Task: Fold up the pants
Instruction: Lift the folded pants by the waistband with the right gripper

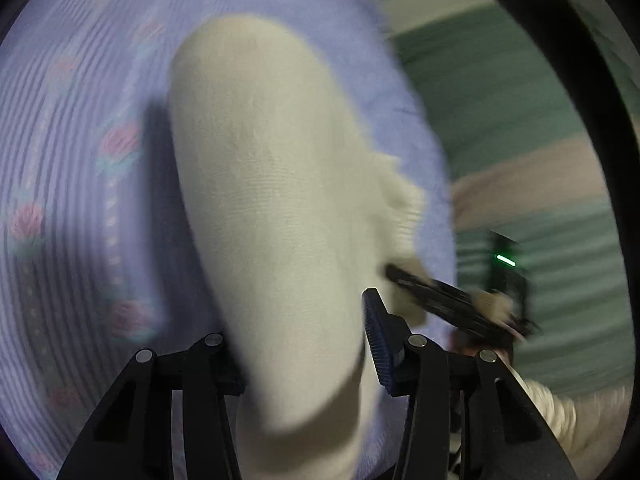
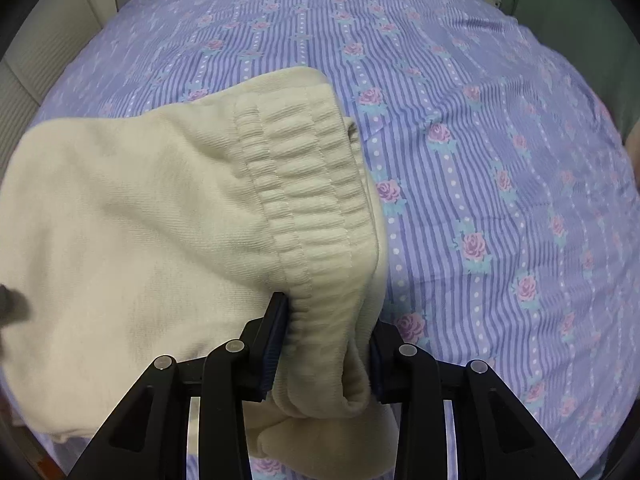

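On the striped bedsheet (image 2: 480, 160), our cream pants (image 2: 140, 220) stretch lengthwise from waistband to leg. Our right gripper (image 2: 324, 356) clamps the waistband (image 2: 304, 184); our left gripper (image 1: 304, 364) straddles the leg, grip unclear through blur.

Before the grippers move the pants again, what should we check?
1. Right gripper clamped on the ribbed waistband: ok.
2. Left gripper has cream pants cloth between its fingers; a firm pinch: cannot tell, the view is blurred.
3. Pants lie flat on the flowered bedsheet: not ok, the waistband end is bunched and lifted.
4. Sheet beside the pants free of other things: ok in the right wrist view.
5. Both grippers apart, not tangled: ok.
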